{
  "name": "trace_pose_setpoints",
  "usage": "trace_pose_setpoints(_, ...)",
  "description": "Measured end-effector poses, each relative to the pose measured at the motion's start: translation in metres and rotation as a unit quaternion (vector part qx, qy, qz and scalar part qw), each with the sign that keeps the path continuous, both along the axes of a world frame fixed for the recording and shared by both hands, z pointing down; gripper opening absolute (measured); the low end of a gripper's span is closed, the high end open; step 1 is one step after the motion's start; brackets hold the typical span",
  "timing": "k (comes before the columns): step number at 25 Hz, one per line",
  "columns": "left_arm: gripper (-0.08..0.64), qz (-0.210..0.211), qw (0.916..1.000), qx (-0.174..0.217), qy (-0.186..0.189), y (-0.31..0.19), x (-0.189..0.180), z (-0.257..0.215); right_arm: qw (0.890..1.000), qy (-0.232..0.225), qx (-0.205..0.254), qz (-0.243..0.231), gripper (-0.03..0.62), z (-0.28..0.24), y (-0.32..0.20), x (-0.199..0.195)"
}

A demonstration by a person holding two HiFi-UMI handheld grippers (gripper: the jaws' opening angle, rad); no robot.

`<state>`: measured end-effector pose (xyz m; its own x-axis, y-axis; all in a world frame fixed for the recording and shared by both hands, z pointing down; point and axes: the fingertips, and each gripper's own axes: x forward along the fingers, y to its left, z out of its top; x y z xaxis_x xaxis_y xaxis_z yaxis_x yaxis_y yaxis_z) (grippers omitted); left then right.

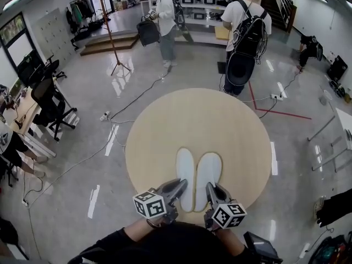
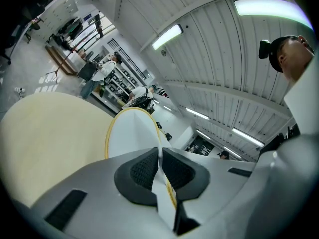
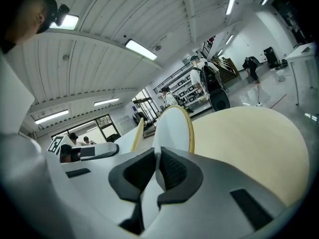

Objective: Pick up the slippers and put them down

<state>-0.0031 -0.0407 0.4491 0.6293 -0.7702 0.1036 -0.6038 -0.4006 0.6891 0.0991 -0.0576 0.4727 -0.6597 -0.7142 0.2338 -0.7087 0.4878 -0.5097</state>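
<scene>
Left tool [image 2: 160,171]: we see its jaws closed down on the thin heel edge of the left slipper [image 2: 130,133]; the dark pads [image 2: 142,171] press it from both sides, with only the white sheet between them.
Right tool [image 3: 156,173]: likewise closed, its pads [image 3: 173,174] pinching the heel edge of the right slipper [image 3: 173,128].
Marker cubes: one rides on each tool, nearest us in the head view, the left [image 1: 149,203] and the right [image 1: 229,215].
Tool pose: both reach in over the near edge of the worktop [image 1: 165,125], close together, aimed toward its far edge.
Slippers: white and flat, with a yellow rim that shows in the two gripper views; they sit side by side, long sides just beside each other, heels at the tools and toes toward the middle of the worktop.
Contact with the worktop: we cannot tell whether the toe ends rest on it or hang just above it.
Worktop: round and pale wood; we see only the slippers on it, by its near edge.
Floor [image 1: 99,120]: glossy grey all round the worktop, with cables [image 1: 137,98] trailing off from the far left edge.
Beyond the far edge: two people [image 1: 245,37] stand with backpacks on, well apart from the worktop, and a coat stand [image 1: 110,32] is further left.
</scene>
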Motion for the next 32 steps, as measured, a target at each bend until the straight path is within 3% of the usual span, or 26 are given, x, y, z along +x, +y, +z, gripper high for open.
trace_pose_setpoints(9, 0.036, 0.004, 0.9997, 0.002, 0.023, -0.012, -0.032, 0.004, 0.998, 0.023, 0.003, 0.052, 0.032, -0.006, -0.011, -0.006)
trace_pose_setpoints(16, 0.036, 0.054, 0.996, -0.031, 0.064, -0.02, -0.039, 0.036, 0.99, 0.065, 0.008, 0.127, 0.032, 0.004, -0.011, 0.006)
trace_pose_setpoints(20, 0.036, 0.095, 0.9923, -0.054, 0.059, -0.012, -0.016, 0.047, 0.98, 0.067, -0.001, 0.188, 0.032, 0.008, 0.006, 0.047)
trace_pose_setpoints(24, 0.036, 0.103, 0.9923, -0.055, 0.044, -0.018, 0.007, 0.05, 0.973, 0.059, -0.006, 0.222, 0.032, 0.016, 0.012, 0.09)
trace_pose_setpoints(28, 0.035, 0.099, 0.9931, -0.057, 0.028, -0.033, 0.03, 0.058, 0.972, 0.053, -0.017, 0.228, 0.032, 0.031, 0.001, 0.122)
trace_pose_setpoints(32, 0.035, 0.082, 0.9947, -0.062, 0.007, -0.064, 0.068, 0.069, 0.978, 0.044, -0.027, 0.204, 0.032, 0.039, -0.031, 0.16)
